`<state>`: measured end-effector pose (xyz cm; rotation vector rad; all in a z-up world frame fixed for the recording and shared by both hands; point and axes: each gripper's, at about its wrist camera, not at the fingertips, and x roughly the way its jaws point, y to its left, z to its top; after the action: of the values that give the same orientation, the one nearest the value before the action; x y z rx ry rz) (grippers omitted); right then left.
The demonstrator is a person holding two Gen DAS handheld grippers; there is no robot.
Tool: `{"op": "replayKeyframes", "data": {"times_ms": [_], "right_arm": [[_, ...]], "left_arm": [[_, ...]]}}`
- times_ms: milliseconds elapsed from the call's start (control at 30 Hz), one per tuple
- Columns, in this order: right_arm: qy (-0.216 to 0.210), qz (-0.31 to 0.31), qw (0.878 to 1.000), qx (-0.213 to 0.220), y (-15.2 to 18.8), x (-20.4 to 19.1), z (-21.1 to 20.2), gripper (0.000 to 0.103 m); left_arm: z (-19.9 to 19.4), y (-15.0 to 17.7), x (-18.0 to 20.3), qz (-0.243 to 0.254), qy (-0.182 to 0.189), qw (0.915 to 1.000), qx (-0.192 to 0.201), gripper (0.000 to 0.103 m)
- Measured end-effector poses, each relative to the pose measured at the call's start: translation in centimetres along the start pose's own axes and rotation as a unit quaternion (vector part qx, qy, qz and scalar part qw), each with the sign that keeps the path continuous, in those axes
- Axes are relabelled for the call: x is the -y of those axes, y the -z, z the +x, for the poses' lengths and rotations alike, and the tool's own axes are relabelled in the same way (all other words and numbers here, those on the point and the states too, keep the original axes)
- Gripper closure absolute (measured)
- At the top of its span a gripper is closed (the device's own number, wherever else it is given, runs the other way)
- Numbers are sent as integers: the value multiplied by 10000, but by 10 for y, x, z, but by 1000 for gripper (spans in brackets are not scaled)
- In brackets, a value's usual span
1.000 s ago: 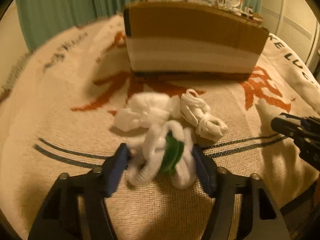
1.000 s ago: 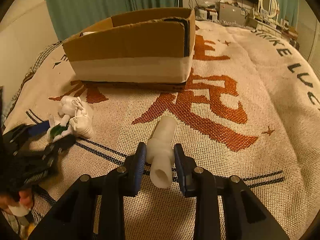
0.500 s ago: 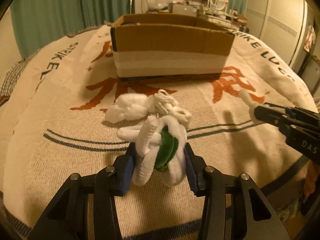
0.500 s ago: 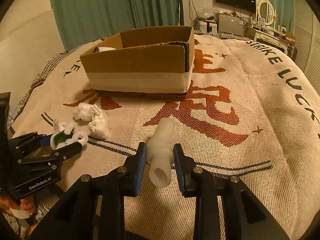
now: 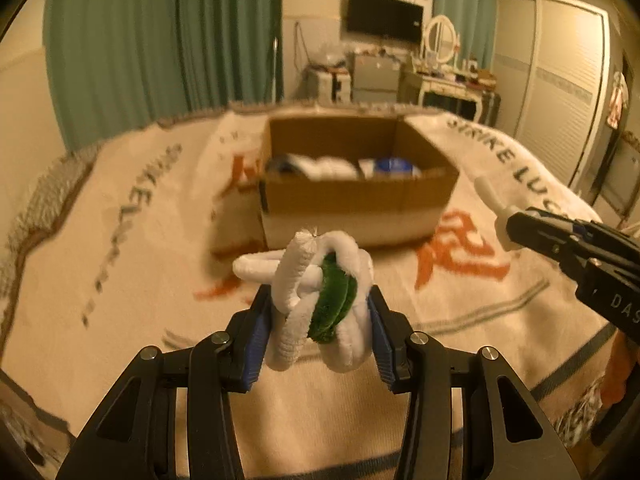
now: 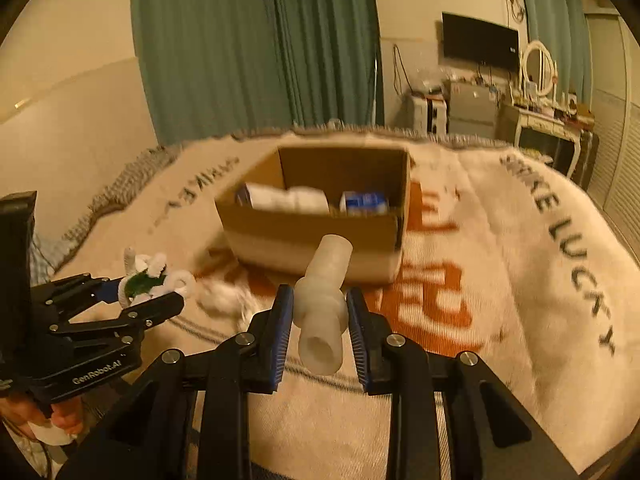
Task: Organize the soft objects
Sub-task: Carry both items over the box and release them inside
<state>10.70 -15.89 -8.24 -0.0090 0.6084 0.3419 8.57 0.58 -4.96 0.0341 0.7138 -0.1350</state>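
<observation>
Fuzzy white-and-green chenille knot (image 5: 320,300) pinched by left hand-held gripper (image 5: 318,332); right hand-held gripper (image 6: 320,320) clamps smooth translucent tube (image 6: 323,300).

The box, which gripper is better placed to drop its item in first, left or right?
Probably right: the right gripper, holding the tube, looks nearer the box. The left gripper with the pipe-cleaner bundle sits farther back.

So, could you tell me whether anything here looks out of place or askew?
Only one thing: a loose white fluffy bundle lies on the cream woven blanket, outside the open cardboard box. The left gripper holds a white-and-green chenille knot; the right gripper holds a translucent white tube.
</observation>
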Motion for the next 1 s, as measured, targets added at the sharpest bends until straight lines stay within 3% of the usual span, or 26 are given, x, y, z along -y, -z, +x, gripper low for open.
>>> {"op": "replayKeyframes", "data": {"times_ms": [400,633,1000], "right_arm": [[-165,-368,9969,680,-94,-7,2,76],[25,-778,9945,706,-136,0,35,76],[-245,-371,9990,-85,-154,42,143,76]], "left_arm": [[10,-85,-7,91,-147,9978,639,59],[52,-129,0,313,-301,9972,616,59],[143,-145,15,671,-371,9971,16,58]]}}
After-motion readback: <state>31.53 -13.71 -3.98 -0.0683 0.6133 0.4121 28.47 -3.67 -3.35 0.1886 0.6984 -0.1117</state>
